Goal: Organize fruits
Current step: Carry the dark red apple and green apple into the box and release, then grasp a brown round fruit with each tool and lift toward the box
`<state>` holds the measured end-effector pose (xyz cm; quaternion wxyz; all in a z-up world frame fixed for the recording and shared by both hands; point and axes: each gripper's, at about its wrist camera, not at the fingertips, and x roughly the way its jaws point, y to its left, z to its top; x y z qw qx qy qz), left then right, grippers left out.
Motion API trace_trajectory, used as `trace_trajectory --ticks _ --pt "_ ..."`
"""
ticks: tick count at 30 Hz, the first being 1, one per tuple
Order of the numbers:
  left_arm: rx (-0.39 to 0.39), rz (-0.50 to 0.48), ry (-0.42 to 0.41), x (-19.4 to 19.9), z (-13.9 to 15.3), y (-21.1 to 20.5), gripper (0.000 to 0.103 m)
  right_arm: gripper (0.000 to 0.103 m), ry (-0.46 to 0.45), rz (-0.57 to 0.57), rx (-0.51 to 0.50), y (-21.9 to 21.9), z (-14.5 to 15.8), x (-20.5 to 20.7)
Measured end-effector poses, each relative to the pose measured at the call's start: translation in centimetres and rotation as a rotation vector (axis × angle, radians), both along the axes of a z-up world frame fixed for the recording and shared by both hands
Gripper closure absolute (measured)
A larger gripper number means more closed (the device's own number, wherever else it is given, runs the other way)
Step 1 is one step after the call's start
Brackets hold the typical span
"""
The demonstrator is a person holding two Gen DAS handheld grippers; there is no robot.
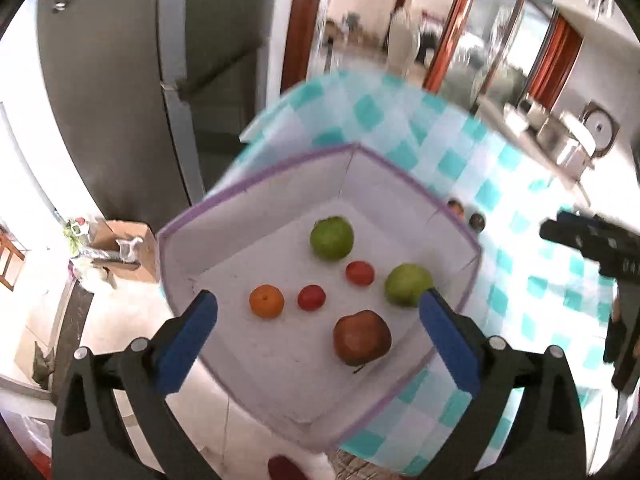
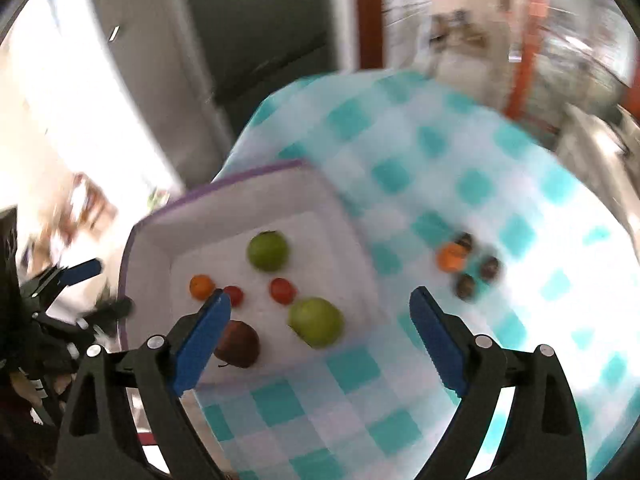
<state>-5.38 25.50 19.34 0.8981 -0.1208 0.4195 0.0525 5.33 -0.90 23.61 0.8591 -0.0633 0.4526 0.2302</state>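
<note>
A white box with purple rim [image 1: 256,184] [image 2: 224,192] sits on the checkered table. In it lie two green fruits [image 1: 331,238] [image 1: 408,285], two small red tomatoes [image 1: 359,273] [image 1: 311,297], an orange [image 1: 266,301] and a dark red apple [image 1: 362,337]. My left gripper [image 1: 318,302] is open and empty above the box's near side. My right gripper [image 2: 320,300] is open and empty over the box's right edge. On the cloth to the right lie an orange [image 2: 451,257] and three dark small fruits [image 2: 490,267].
The teal and white checkered tablecloth [image 2: 460,184] covers the table. A grey fridge [image 1: 120,92] stands at the left. A cardboard box [image 1: 128,248] sits on the floor. A counter with pots [image 1: 560,136] is at the far right.
</note>
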Motion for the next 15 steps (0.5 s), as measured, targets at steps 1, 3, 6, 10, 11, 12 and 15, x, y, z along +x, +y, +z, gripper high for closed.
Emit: trace_trajectory --ticks 1,3,6,10,11,12,15 --pt "-0.003 0.000 -0.015 -0.6 0.3 -0.2 0.002 0.015 -0.007 -0.055 0.017 -2.3 -0.2 -1.4" --pt "-0.004 -0.014 -0.049 -2.1 0.8 -1.3 0.002 0.015 0.016 -0.154 0.017 -5.7 -1.3 -2.7" --pt "0.027 -0.075 -0.070 -3.3 0.7 -3.6 0.002 0.015 0.091 -0.285 -0.039 -9.8 -4.4 -4.9" --pt "0.063 -0.196 -0.061 -3.2 0.3 -7.0 0.002 0.015 0.149 -0.396 -0.066 -13.1 -8.0 -3.9" --pt "0.069 -0.225 -0.053 -2.8 0.2 -7.9 0.002 0.015 0.157 -0.402 -0.060 -13.5 -8.5 -3.3" --pt "0.072 -0.250 -0.045 -2.4 -0.1 -8.7 0.002 0.015 0.163 -0.397 -0.061 -13.7 -9.2 -2.1" --pt "0.084 -0.339 0.007 -0.6 -1.1 -12.2 0.002 0.015 0.185 -0.345 -0.083 -12.3 -12.0 1.9"
